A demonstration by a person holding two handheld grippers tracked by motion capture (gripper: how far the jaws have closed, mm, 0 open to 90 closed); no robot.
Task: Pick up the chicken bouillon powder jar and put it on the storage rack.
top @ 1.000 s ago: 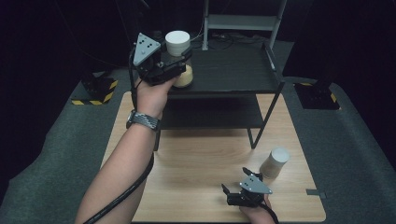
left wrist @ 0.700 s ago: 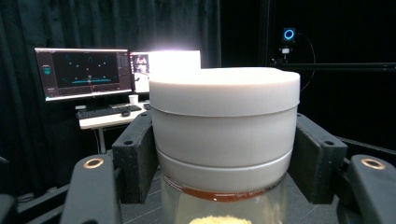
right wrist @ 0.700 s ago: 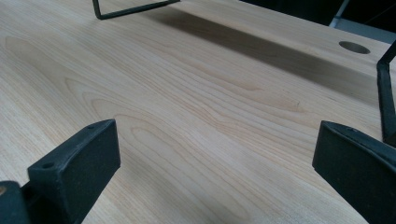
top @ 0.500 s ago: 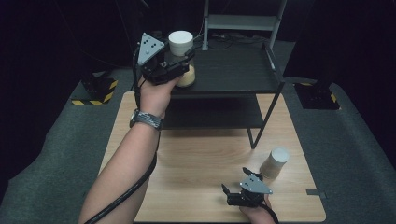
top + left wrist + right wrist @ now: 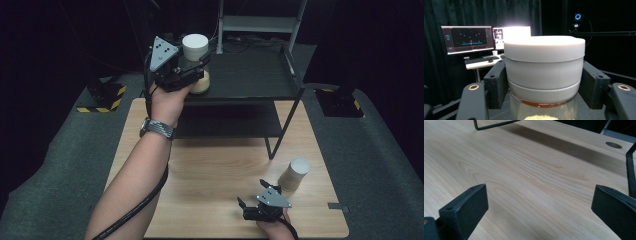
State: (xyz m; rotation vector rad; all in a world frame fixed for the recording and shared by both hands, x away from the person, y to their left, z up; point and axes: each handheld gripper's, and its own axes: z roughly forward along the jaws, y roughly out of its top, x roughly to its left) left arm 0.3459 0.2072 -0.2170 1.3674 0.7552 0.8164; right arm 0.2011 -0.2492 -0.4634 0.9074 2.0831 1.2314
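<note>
Jar [image 5: 198,65] with white lid, clamped in left gripper [image 5: 192,70], held upright above top tier of black shelf rack [image 5: 250,75], near its left front corner. Jaws pressed on both sides of lid band. Glass body below lid, pale granular contents at bottom.

Right gripper [image 5: 255,197] low over wooden table [image 5: 210,170] near front edge, jaws spread wide, nothing between them.

Surroundings:
- Second white-lidded jar [image 5: 294,174] standing on table, just beside right gripper, toward far right.
- Rack lower tier [image 5: 225,122] dark and shadowed, contents unreadable.
- Rack leg [image 5: 285,127] slanting down to table, between lower tier and second jar.
- Grey step frame [image 5: 260,22] behind rack.
- Hazard-striped base [image 5: 102,95] on floor left of table.
- Nothing between held jar and top tier; left hand [image 5: 167,100] and cable [image 5: 130,215] occupying table's left side.

View differences:
- Left gripper view: lid [image 5: 544,52] close up, amber ring at lid's lower edge, jaw pads flush on either side; monitors [image 5: 467,38] and keyboard desk in background, blue ring light [image 5: 577,16] upper right.
- Right gripper view: bare wood grain [image 5: 529,177] between parted jaws, rack foot bar [image 5: 491,125] at top, round cable hole [image 5: 614,145] in tabletop.
- High view: wristwatch [image 5: 157,128] on left wrist, grey three-cornered plates on both grippers, overall layout.
</note>
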